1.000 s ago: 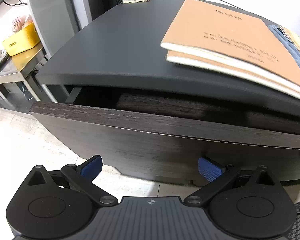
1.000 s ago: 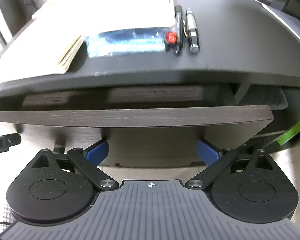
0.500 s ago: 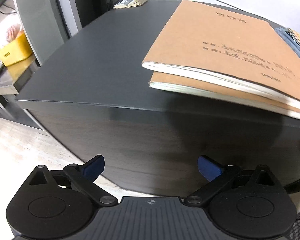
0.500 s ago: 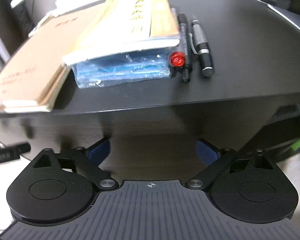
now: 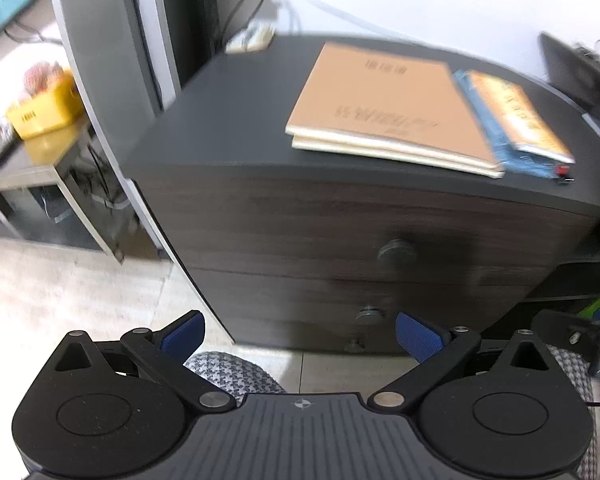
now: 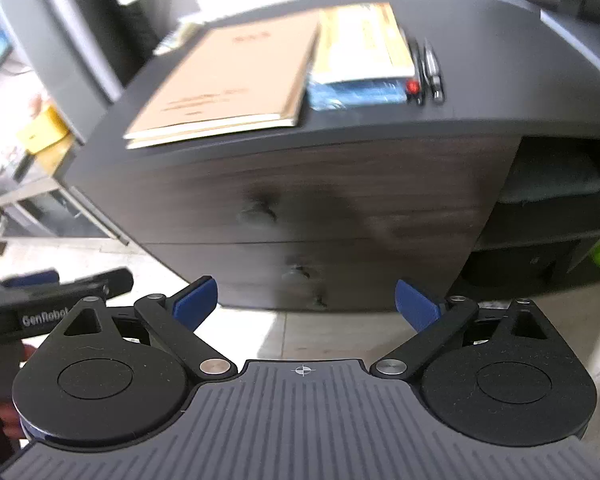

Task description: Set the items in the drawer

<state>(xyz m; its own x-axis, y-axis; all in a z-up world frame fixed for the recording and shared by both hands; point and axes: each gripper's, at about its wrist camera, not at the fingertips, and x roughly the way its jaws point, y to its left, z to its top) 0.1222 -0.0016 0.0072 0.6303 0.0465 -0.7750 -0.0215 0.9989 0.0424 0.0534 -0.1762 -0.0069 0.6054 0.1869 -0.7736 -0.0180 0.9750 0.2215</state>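
A dark wood cabinet stands ahead with its top drawer shut, its round knob facing me. On the dark top lie two brown notebooks, a yellow booklet on a blue plastic packet, and two pens beside them. My left gripper is open and empty, back from the cabinet front. My right gripper is also open and empty, at a similar distance.
A lower drawer with its own knob sits under the top one. A metal side table with a yellow box stands to the left. A shelf recess opens to the right of the cabinet. Pale tiled floor lies below.
The top drawer went from part open to fully shut. Both grippers have since pulled back and risen, so the whole cabinet front and both knobs now show.
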